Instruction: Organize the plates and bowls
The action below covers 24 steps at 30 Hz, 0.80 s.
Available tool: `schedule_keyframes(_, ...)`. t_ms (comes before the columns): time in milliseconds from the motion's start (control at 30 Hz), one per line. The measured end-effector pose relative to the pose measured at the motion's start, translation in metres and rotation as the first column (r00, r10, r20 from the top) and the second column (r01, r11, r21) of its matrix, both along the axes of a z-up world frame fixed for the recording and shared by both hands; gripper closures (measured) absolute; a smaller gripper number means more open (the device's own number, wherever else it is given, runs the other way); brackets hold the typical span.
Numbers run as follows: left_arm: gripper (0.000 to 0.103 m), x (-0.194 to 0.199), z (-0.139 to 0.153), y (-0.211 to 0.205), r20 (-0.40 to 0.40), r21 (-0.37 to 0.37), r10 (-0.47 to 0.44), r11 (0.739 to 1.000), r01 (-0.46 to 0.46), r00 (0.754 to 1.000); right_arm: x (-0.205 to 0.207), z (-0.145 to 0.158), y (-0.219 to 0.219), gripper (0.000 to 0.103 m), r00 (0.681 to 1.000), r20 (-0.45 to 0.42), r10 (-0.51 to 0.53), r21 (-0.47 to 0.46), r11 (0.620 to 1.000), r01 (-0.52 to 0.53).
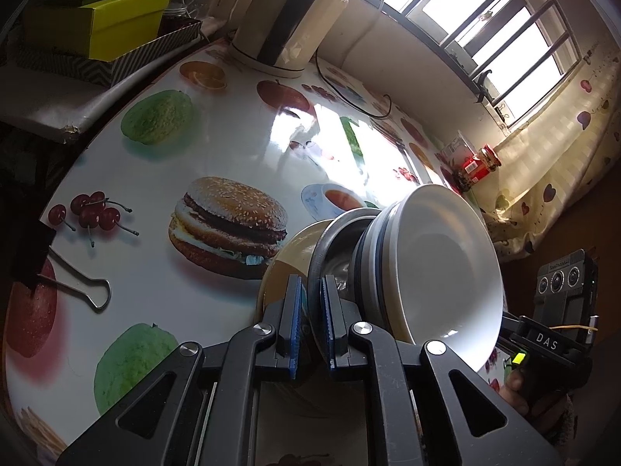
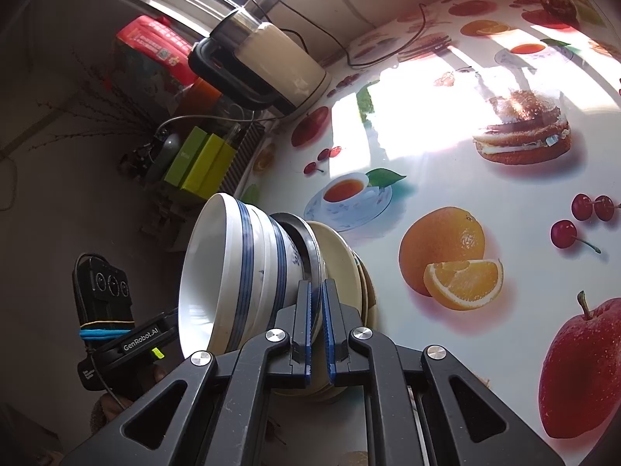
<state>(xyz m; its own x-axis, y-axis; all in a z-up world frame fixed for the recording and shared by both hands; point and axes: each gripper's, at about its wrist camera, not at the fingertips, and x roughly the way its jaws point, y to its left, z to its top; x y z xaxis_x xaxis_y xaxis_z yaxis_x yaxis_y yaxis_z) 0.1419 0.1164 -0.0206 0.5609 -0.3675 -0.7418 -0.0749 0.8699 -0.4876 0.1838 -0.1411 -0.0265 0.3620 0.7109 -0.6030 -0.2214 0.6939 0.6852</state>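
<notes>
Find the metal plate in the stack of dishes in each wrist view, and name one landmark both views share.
Left wrist view: the metal plate sits low and centre, wedged between the cream plate and the blue-banded bowls, its rim between the left gripper jaws.
Right wrist view: the metal plate is low and centre, right of the bowls, its rim in the right gripper.
Shared landmark: the cream electric kettle.

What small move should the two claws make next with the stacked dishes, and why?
Probably lift the stack straight up, slowly and together. The left claw and right claw are each shut on the metal plate's rim, with the white bowls above it and beige plates beneath.
</notes>
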Motion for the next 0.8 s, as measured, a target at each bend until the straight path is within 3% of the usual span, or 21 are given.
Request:
schedule_keyframes(267,0.077,-0.004,0.002,0.0,0.008,0.06,0.012,0.998,-0.012,1.0,-0.001,0.001,-0.001,0.09,1.0,0.012,-0.005,-0.028,1.0,0.005)
schedule_keyframes(433,0.062,-0.013,0.006,0.0,0.028,0.13,0.036,0.991,-0.04,0.999,-0.007,0.005,-0.005,0.07,0.998,0.053,-0.027,-0.089,0.995,0.032)
schedule_keyframes(567,0.061,-0.025,0.009,-0.005,0.052,0.18,0.037,0.983,-0.046,0.998,-0.018,0.013,-0.006,0.058,0.994,0.107,-0.022,-0.151,0.988,0.038)
schedule_keyframes(633,0.051,-0.031,0.012,-0.007,0.062,0.223,0.054,0.972,-0.066,0.997,-0.025,0.017,-0.007,0.048,0.991,0.133,-0.024,-0.18,0.982,0.048)
schedule_keyframes(800,0.048,-0.045,0.011,-0.011,0.069,0.251,0.057,0.965,-0.072,0.996,-0.046,0.024,0.001,0.039,0.978,0.209,0.009,-0.286,0.957,0.052)
